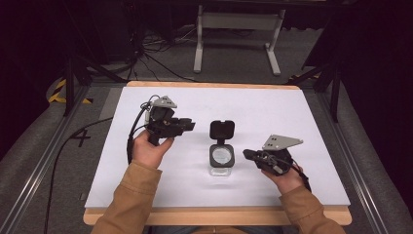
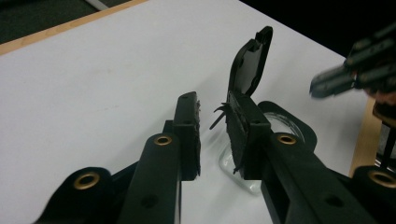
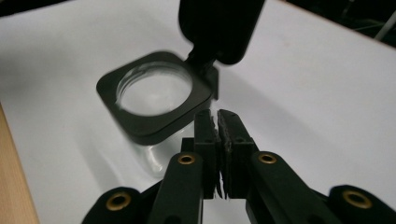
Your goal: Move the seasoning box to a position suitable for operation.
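A clear jar (image 1: 221, 161) with a square black collar stands near the middle of the white table top, its hinged black lid (image 1: 222, 129) flipped up and open. The same jar (image 3: 156, 95) and lid (image 3: 219, 28) lie just beyond my right gripper (image 3: 217, 116), whose pads are pressed together with nothing between them. That right gripper (image 1: 247, 154) hovers just right of the jar. My left gripper (image 1: 187, 125) is held up left of the jar, open a little and empty. The left gripper (image 2: 212, 114) looks toward the lid (image 2: 250, 65).
The white board (image 1: 282, 117) rests on a wooden table with an edge strip at the front (image 1: 219, 216). Cables (image 1: 134, 129) trail off the left side. A grey metal stand (image 1: 238, 29) is on the floor behind the table.
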The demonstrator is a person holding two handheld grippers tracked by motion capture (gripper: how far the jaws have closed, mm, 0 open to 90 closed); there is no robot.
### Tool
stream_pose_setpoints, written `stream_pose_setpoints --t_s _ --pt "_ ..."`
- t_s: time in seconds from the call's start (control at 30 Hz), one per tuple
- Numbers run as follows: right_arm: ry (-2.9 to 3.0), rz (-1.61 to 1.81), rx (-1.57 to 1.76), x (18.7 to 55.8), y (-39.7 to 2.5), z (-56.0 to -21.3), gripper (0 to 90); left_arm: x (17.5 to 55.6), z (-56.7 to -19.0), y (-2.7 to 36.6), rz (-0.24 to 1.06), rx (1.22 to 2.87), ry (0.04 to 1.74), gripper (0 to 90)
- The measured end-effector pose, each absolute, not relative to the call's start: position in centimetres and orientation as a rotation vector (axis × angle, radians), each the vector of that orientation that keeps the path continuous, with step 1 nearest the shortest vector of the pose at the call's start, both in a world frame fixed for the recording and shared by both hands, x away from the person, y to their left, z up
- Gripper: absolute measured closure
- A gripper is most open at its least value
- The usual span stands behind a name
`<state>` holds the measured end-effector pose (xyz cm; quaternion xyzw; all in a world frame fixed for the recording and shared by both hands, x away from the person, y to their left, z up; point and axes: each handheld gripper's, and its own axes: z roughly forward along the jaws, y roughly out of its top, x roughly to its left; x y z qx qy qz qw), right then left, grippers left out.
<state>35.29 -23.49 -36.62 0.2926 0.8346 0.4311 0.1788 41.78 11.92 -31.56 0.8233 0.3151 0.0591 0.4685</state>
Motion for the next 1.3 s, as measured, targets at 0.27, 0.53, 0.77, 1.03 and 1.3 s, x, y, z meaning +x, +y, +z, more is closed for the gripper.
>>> stream_pose_setpoints --t_s 0.27,0.53,0.77,1.03,1.3 --pt "2.303 1.265 0.864 37.5 -26.4 -34.5 76.5 40.5 -31.7 14.2 0.184 2.034 0.813 67.1" --pt "2.253 1.269 0.969 39.5 -29.8 -34.4 67.9 41.0 -33.1 16.3 0.2 2.06 0.896 62.8" --pt "2.238 1.203 1.079 40.9 -32.9 -35.7 61.4 42.4 -35.2 17.6 0.208 2.09 0.944 57.8" --pt "2.246 1.135 1.183 42.3 -34.6 -38.0 56.3 43.9 -37.9 18.7 0.185 2.109 1.018 57.2" --pt "2.299 1.059 1.216 43.3 -34.9 -39.9 56.5 44.7 -39.7 18.1 0.162 2.184 1.034 57.3"
